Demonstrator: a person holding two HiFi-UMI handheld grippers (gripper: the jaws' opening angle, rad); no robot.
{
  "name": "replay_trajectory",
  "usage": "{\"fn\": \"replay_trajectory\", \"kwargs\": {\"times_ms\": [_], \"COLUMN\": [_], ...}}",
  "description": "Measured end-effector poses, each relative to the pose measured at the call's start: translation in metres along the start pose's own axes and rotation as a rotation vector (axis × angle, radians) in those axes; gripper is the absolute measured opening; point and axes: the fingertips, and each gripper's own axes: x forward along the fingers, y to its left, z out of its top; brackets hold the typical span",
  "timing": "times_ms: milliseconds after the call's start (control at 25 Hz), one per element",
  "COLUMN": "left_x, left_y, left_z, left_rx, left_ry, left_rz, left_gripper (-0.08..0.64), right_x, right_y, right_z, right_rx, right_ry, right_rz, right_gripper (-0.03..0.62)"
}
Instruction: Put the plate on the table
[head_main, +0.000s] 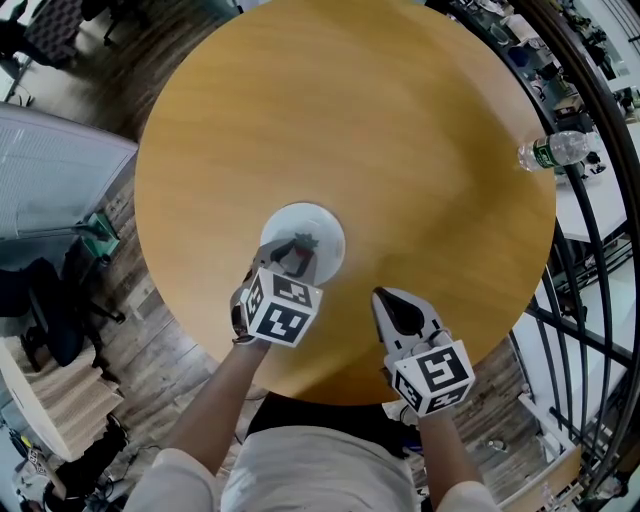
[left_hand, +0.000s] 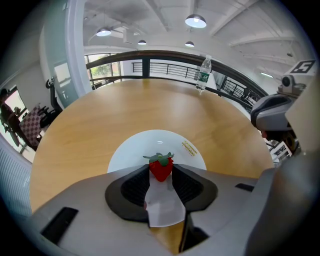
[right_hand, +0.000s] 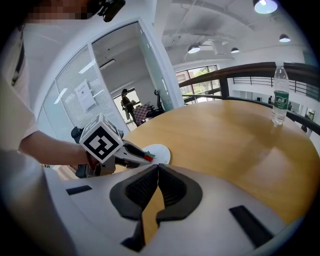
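A white plate (head_main: 328, 222) lies flat on the round wooden table (head_main: 400, 140), near its front-left side. My left gripper (head_main: 297, 252) hovers over the plate's near half, shut on a small red strawberry (left_hand: 161, 167) with green leaves, pinched at the jaw tips. In the left gripper view the plate (left_hand: 135, 150) spreads out just beyond the berry. My right gripper (head_main: 388, 300) rests over the table to the plate's right, shut, with nothing in it. From the right gripper view, its jaws (right_hand: 157, 167) meet, and the plate (right_hand: 162, 151) shows past the left gripper (right_hand: 145, 159).
A clear water bottle (head_main: 555, 150) stands at the table's far right edge, next to a dark curved railing (head_main: 600, 200). A black office chair (head_main: 50, 310) sits on the wood floor to the left. The table's front edge is close to my body.
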Motion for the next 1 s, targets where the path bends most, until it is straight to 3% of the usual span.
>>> {"fn": "replay_trajectory", "kwargs": {"times_ms": [320,560,640,880,1000], "left_x": [-0.002,-0.023,-0.038,-0.112,-0.152], "left_y": [-0.005,-0.006,-0.009,-0.012,-0.018], "left_z": [0.000,0.006,0.008,0.020,0.017], "left_rx": [0.004,0.001,0.000,-0.093,-0.100], "left_ry": [-0.001,-0.055,-0.088,-0.281,-0.349], "left_rz": [-0.018,-0.005,-0.009,-0.019,-0.008], "left_gripper": [0.206,0.207,0.203,0.105,0.062], "right_x": [-0.003,-0.008,-0.012,-0.029,-0.044], "right_y": [-0.001,0.002,0.006,0.023,0.032], "right_z": [0.001,0.005,0.008,0.025,0.035], "right_rx": [0.000,-0.009,-0.014,-0.053,-0.080], "right_ry": [-0.007,-0.016,-0.019,-0.046,-0.070], "right_rz": [-0.007,-0.009,-0.010,-0.013,-0.014], "right_gripper": [0.025,0.025,0.025,0.025,0.025]}}
